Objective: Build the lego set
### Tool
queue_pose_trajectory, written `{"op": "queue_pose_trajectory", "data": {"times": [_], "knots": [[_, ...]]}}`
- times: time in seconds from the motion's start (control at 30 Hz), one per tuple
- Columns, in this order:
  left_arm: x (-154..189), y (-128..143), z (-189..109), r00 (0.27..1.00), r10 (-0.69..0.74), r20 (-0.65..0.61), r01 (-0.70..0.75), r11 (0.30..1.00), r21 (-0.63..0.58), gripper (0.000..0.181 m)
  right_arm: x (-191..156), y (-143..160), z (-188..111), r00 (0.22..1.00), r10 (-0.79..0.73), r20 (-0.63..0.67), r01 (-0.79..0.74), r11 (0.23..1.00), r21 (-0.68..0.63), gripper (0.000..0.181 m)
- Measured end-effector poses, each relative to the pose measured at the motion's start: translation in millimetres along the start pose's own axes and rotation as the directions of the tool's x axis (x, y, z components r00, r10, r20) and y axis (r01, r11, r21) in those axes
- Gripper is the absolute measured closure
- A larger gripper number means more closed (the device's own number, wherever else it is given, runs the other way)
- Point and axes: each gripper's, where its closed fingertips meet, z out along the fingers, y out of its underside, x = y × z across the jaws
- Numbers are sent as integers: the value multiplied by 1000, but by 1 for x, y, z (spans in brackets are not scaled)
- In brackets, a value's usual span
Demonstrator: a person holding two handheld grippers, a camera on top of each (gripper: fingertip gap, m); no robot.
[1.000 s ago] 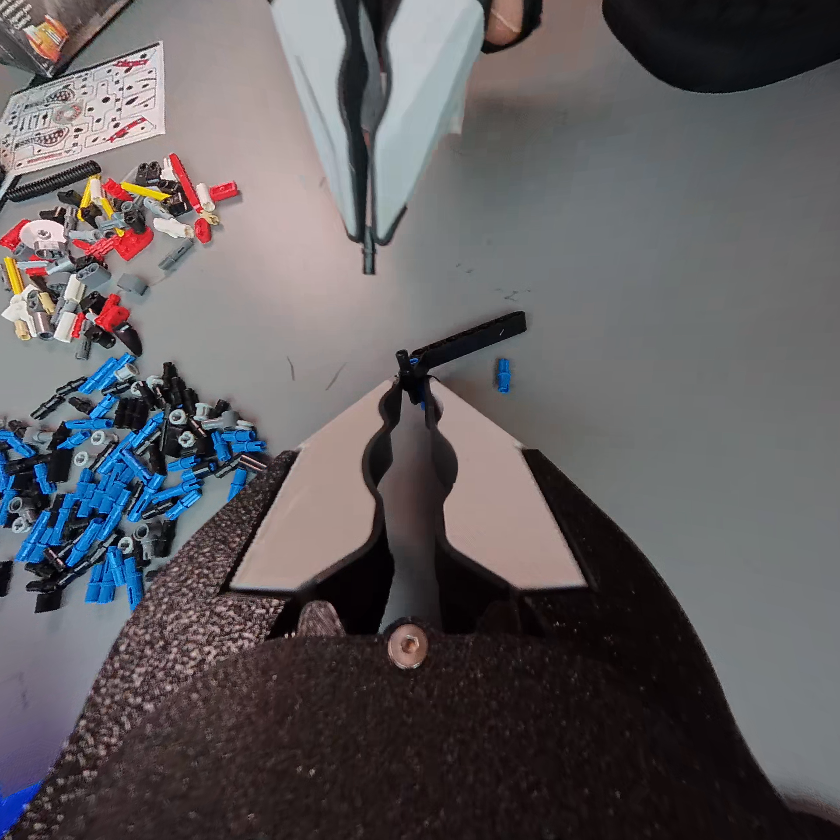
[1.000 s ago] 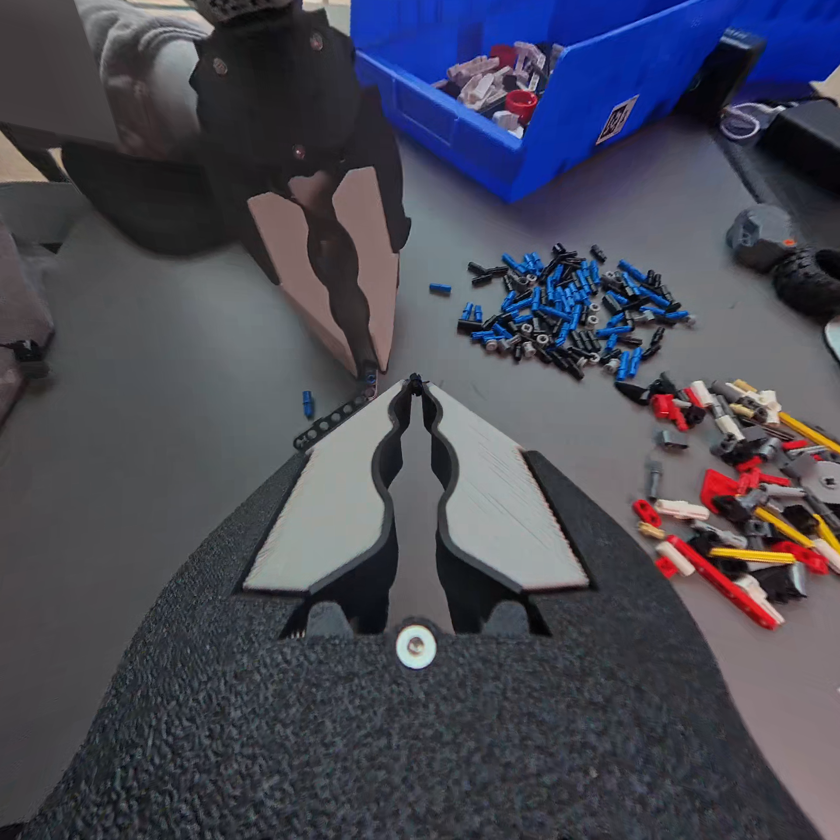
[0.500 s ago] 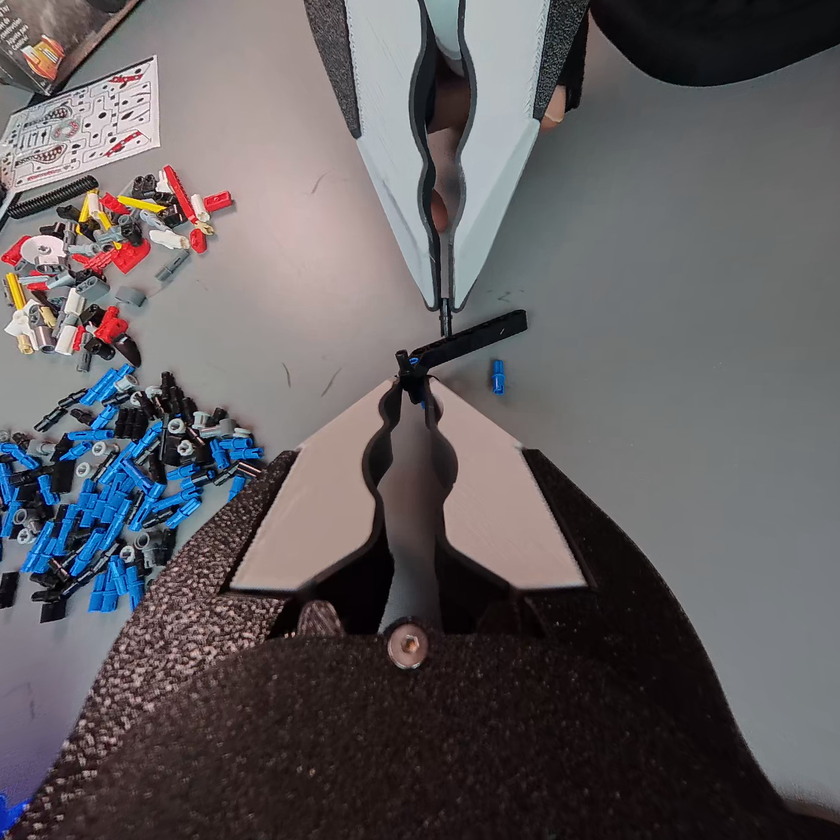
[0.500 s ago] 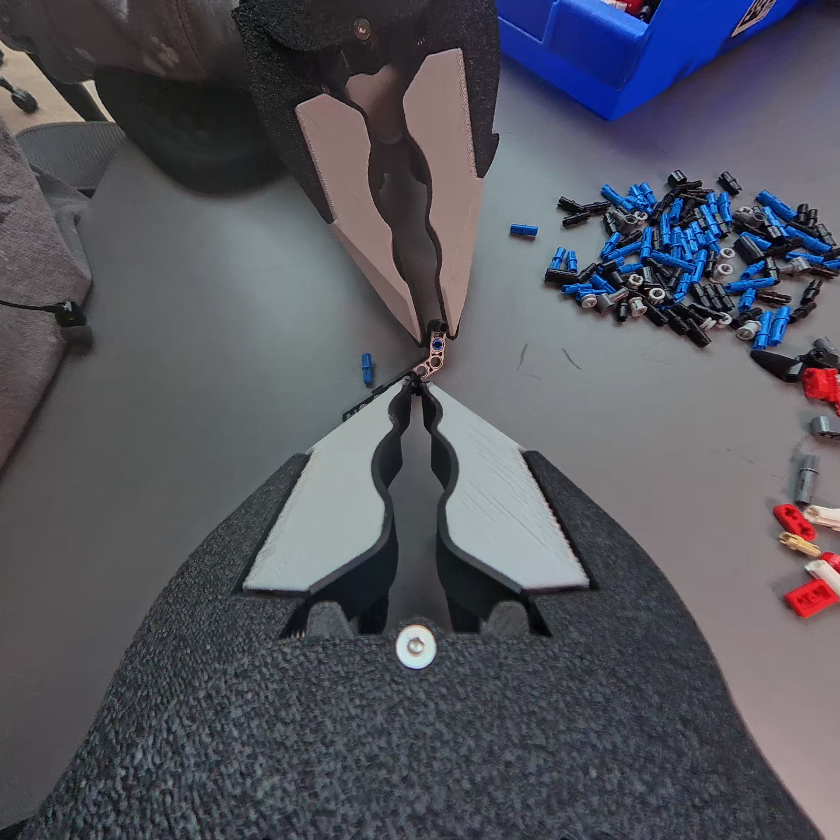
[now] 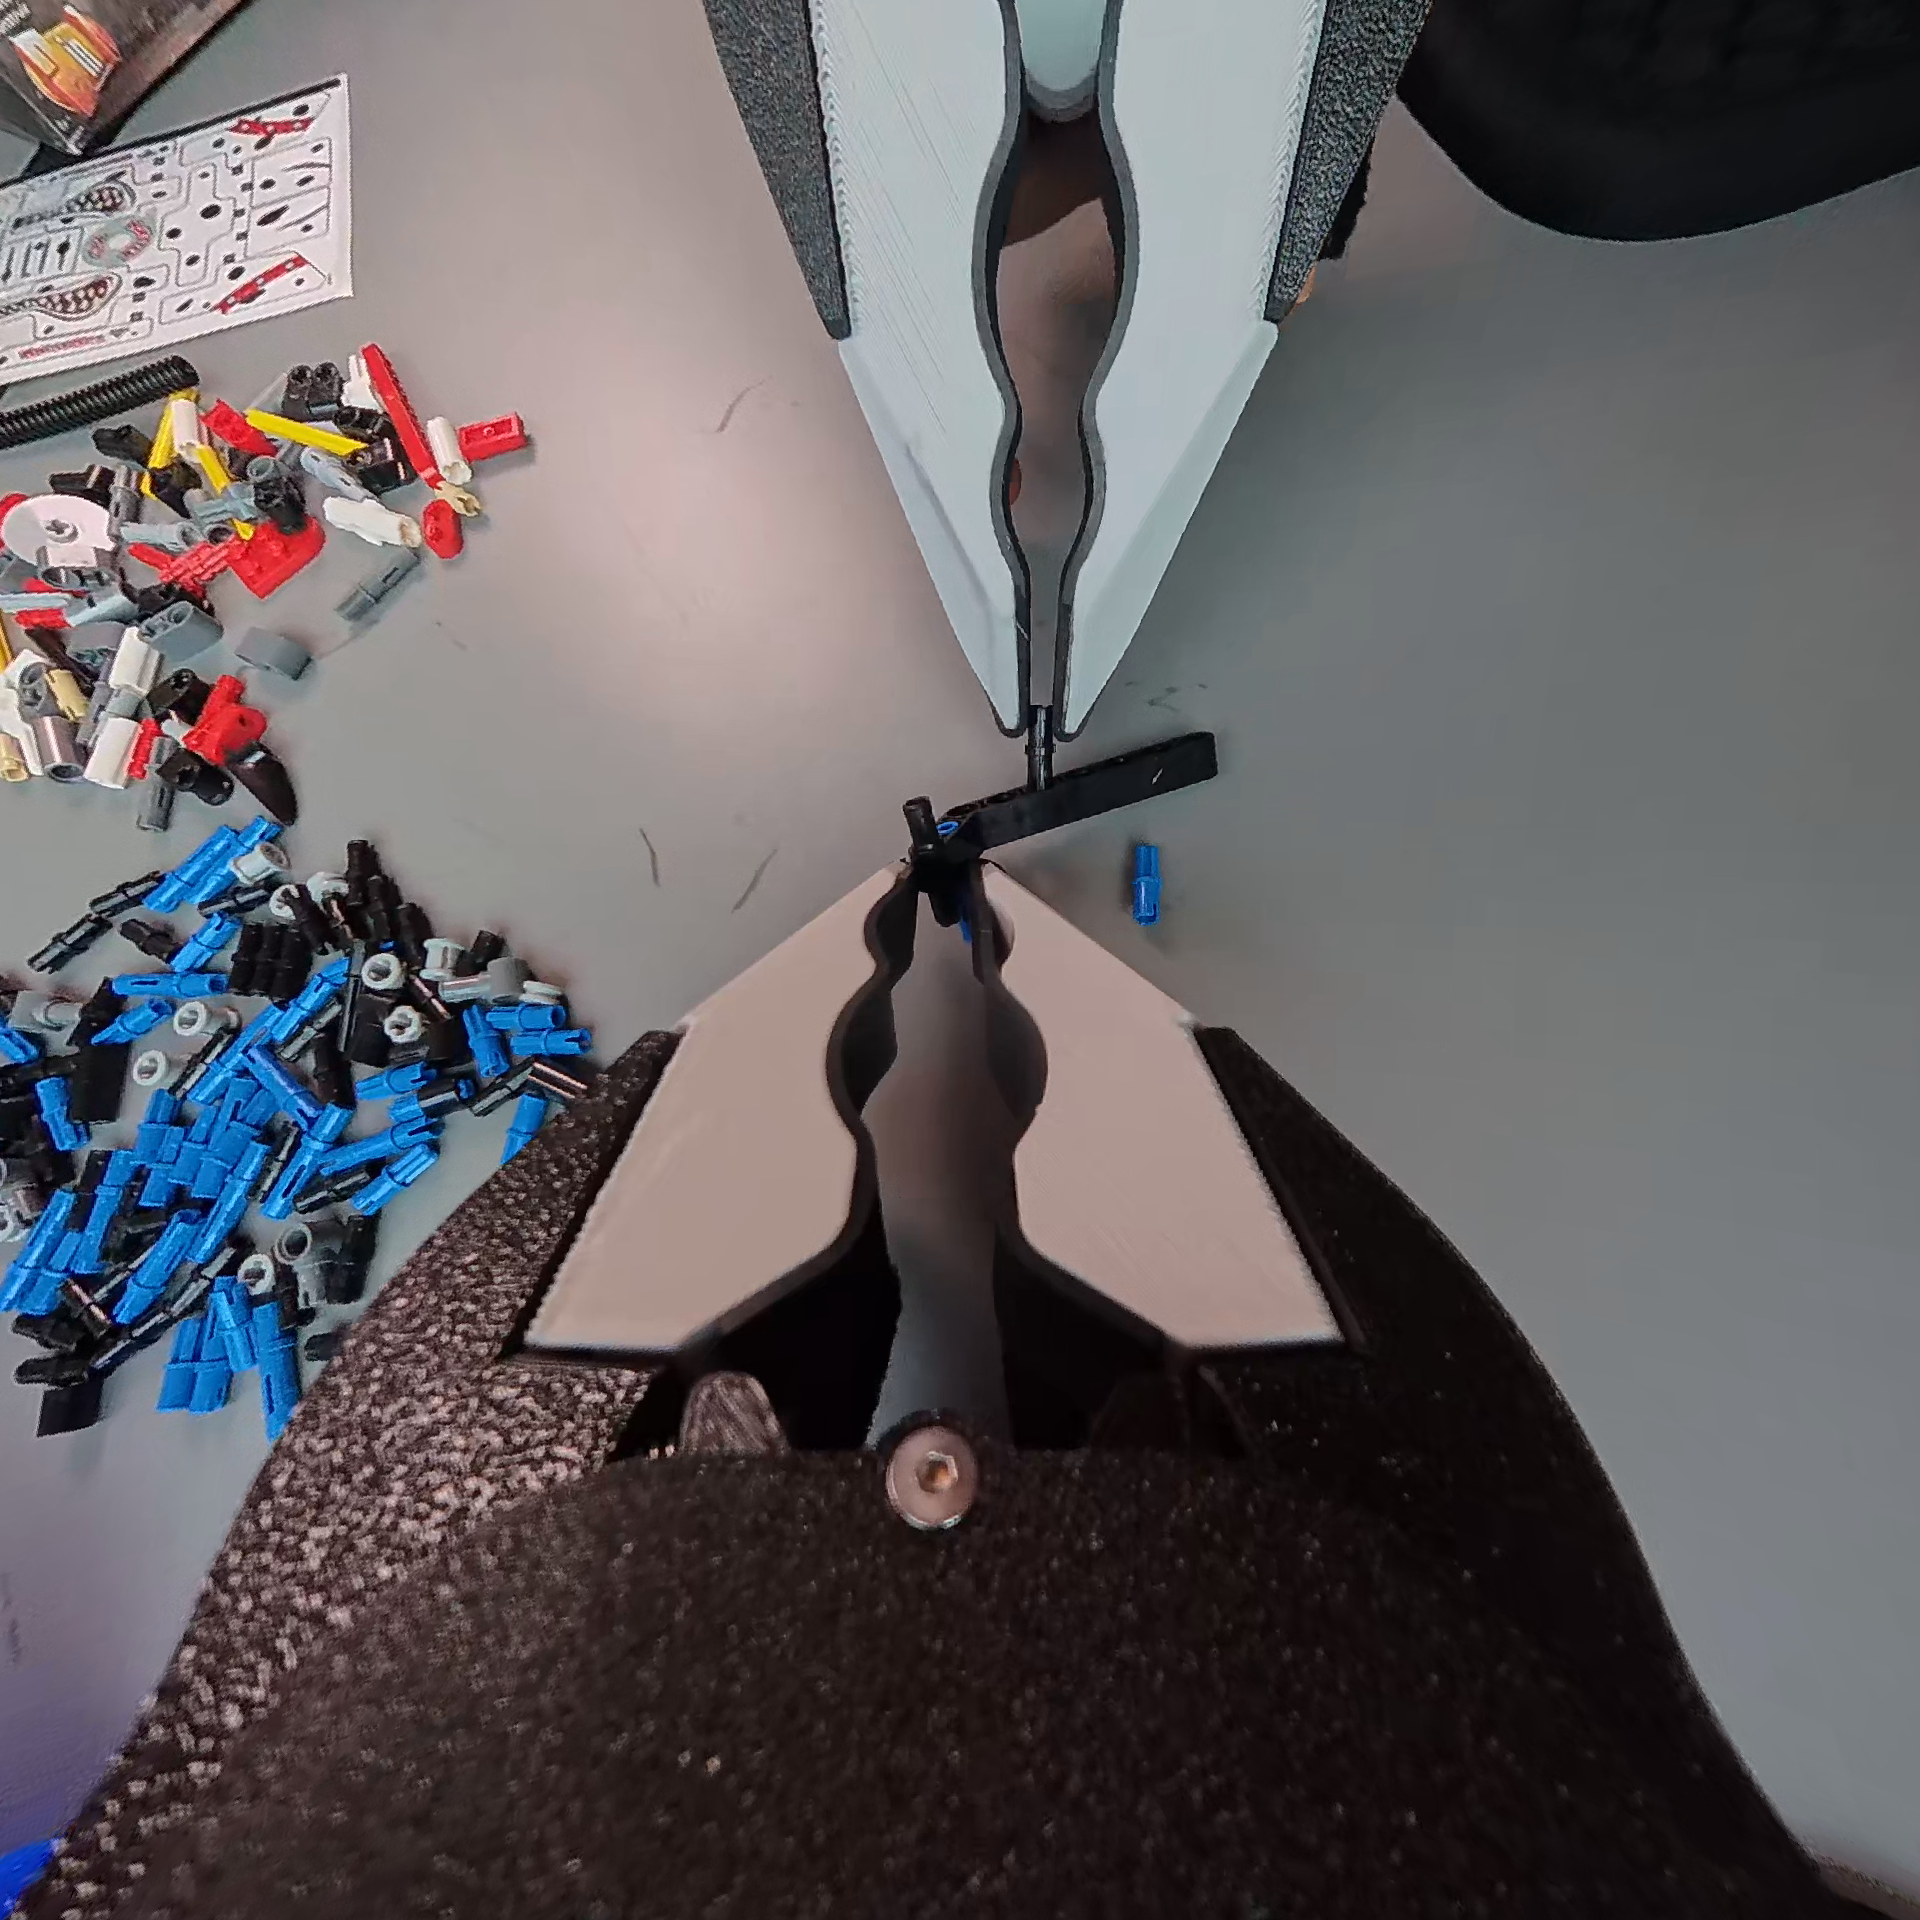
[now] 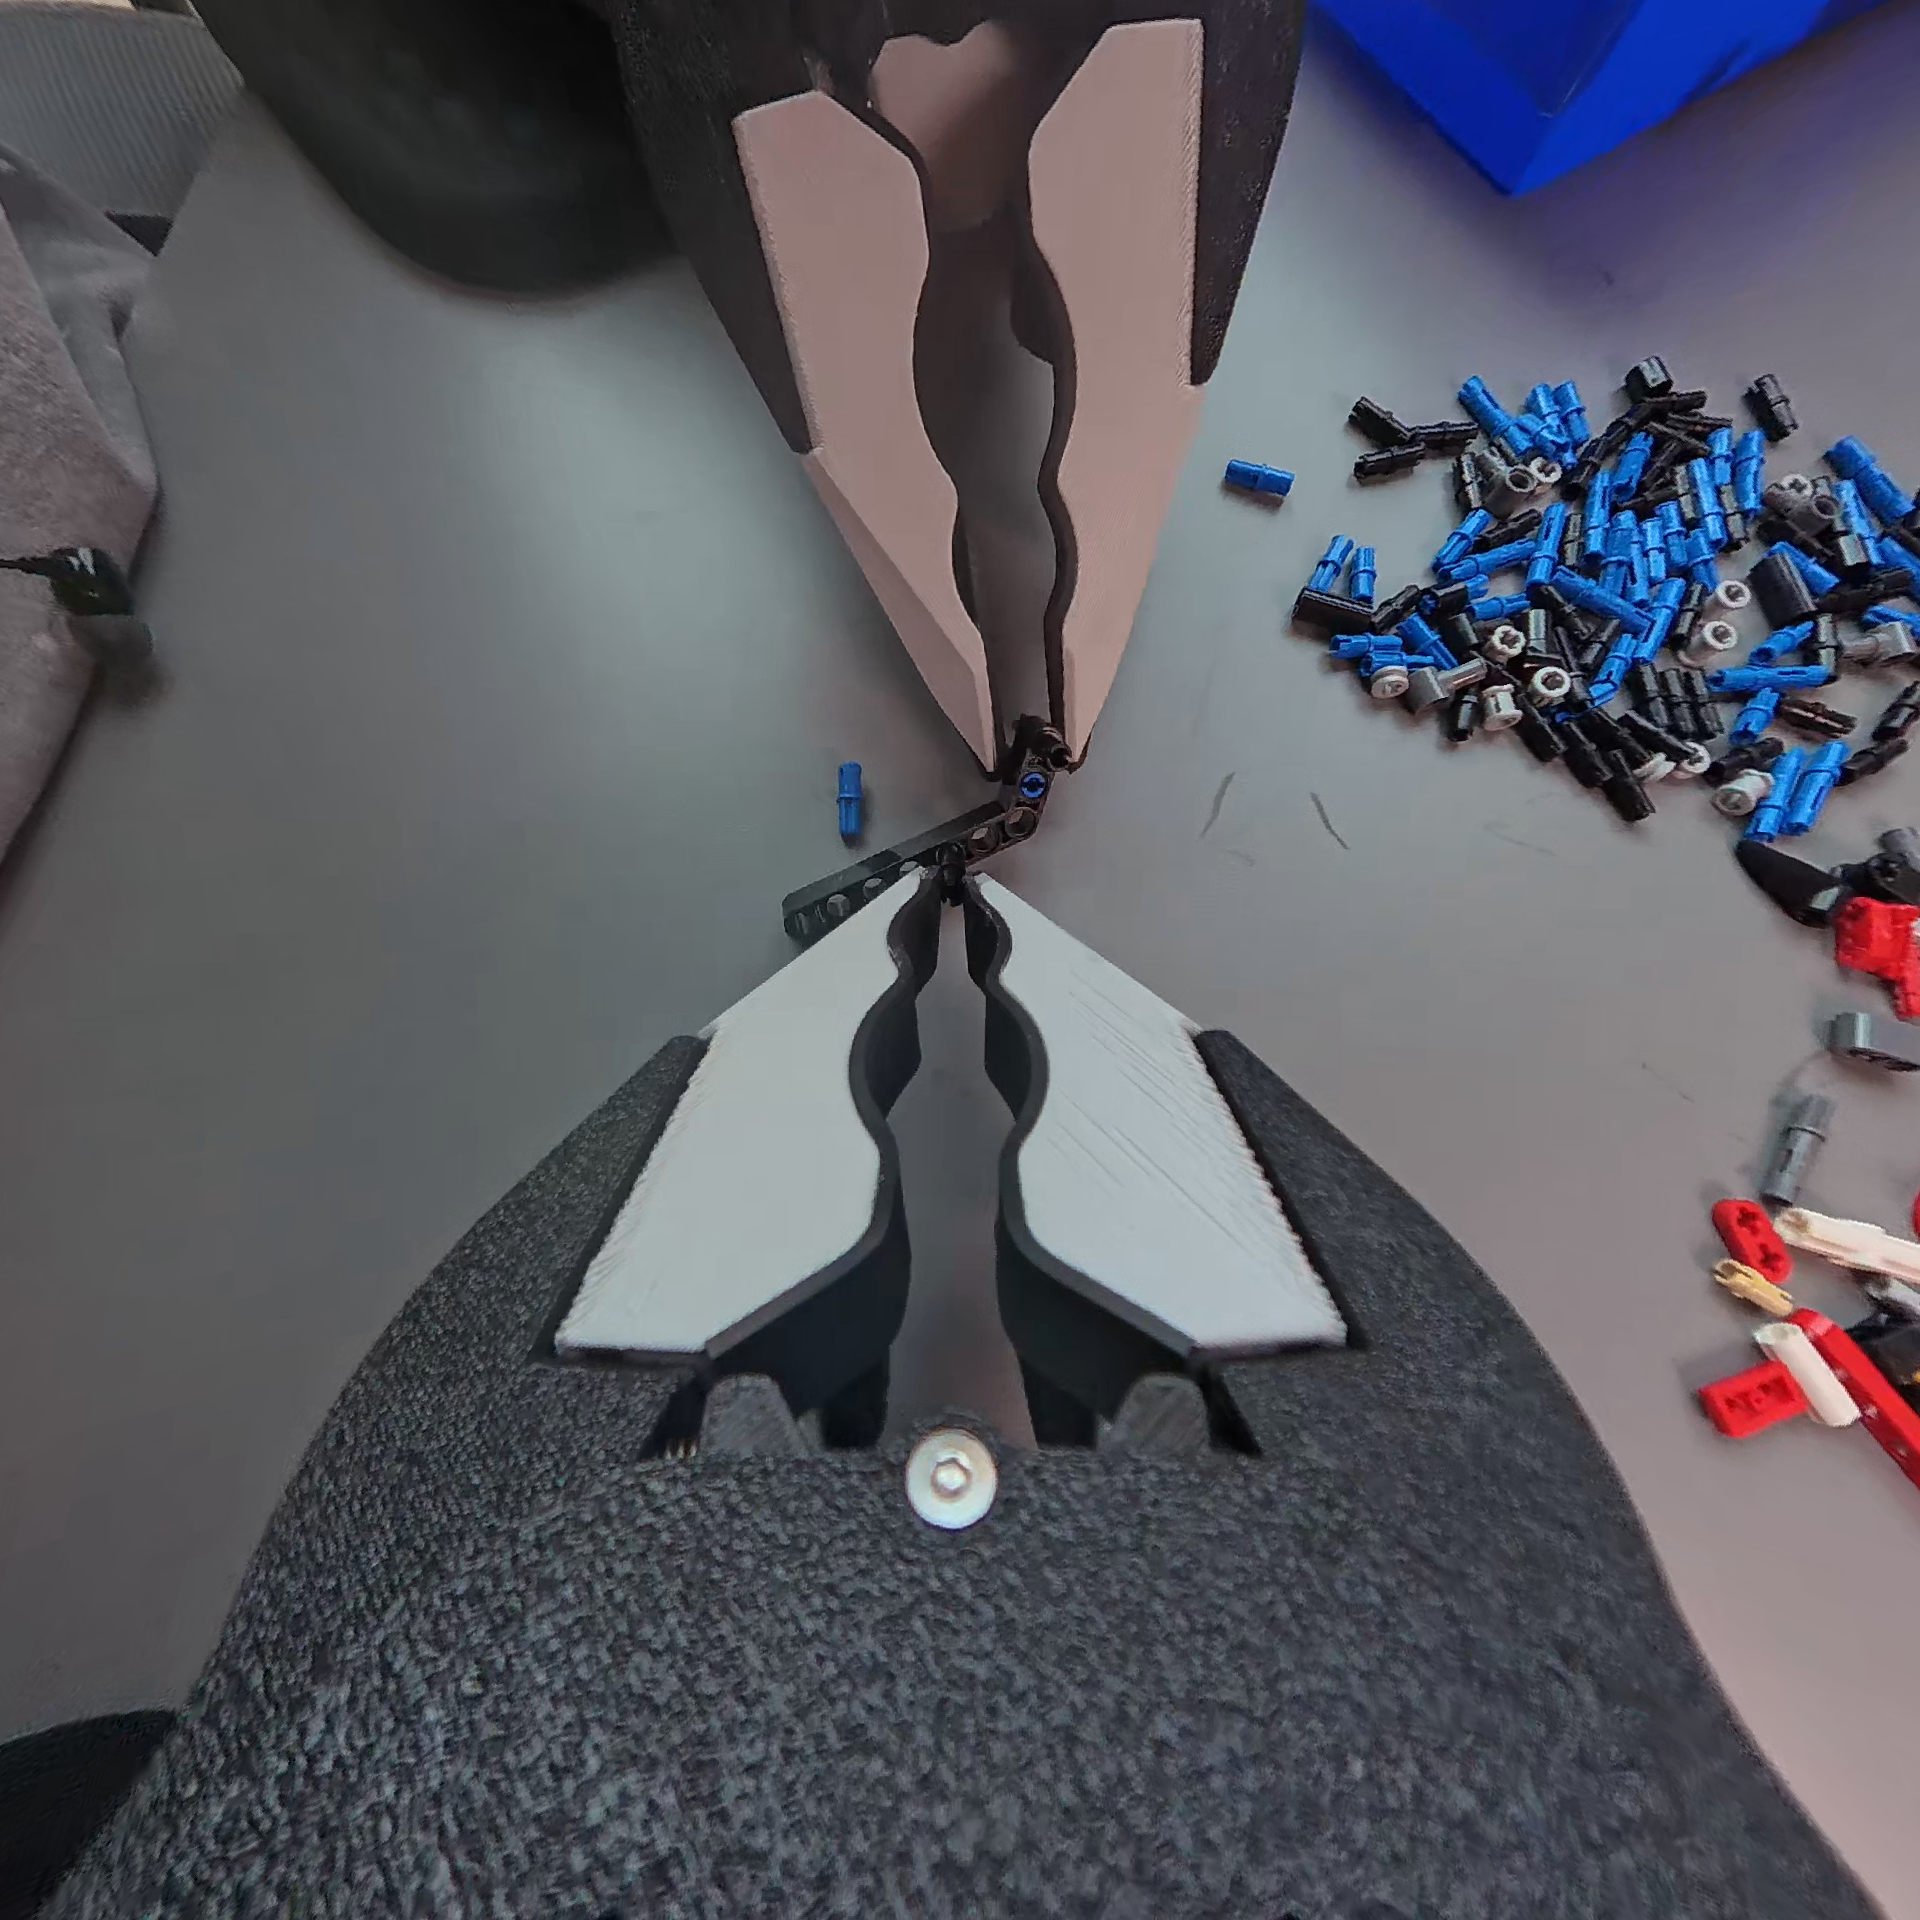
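Note:
My left gripper (image 5: 940, 883) is shut on the short bent end of a black holed lego beam (image 5: 1101, 784) and holds it just above the grey table. The beam's long arm points right in the left wrist view. A blue pin (image 6: 1032, 784) sits in a hole near the bend. My right gripper (image 6: 951, 883) is shut on a small black pin (image 6: 948, 862), whose tip touches the beam (image 6: 883, 862) near the bend. In the left wrist view the right gripper (image 5: 1039, 727) comes down from the top with the pin (image 5: 1037, 750).
A loose blue pin (image 5: 1144, 883) lies on the table beside the beam. A pile of blue and black pins (image 5: 239, 1122) and a pile of mixed coloured parts (image 5: 187, 540) lie to the left. A sticker sheet (image 5: 166, 229) lies beyond them. A blue bin (image 6: 1610, 73) stands at the far right. Left and right tips are no more than a few centimetres apart.
My right gripper has moved in toward the left gripper with the black pin, from well apart to the pin touching the beam. The left gripper and beam have stayed still.

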Motion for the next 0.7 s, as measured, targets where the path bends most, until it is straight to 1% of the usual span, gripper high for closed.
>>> {"op": "queue_pose_trajectory", "data": {"times": [0.13,0.37,0.57,0.7], "knots": [[1,-1,1,1000,-1,-9,1,1000,-1,171,-1,3,0,999,-34,35,36,998,-60,177],[1,-1,1,1000,-2,-14,2,1000,1,172,-1,10,3,989,-52,137,65,993,-97,177],[1,-2,2,998,-56,-33,56,998,-2,172,0,7,0,985,-111,132,133,977,-166,177],[1,-2,2,992,-111,-58,110,994,-9,171,0,5,-2,989,-107,104,122,982,-147,177]]}}
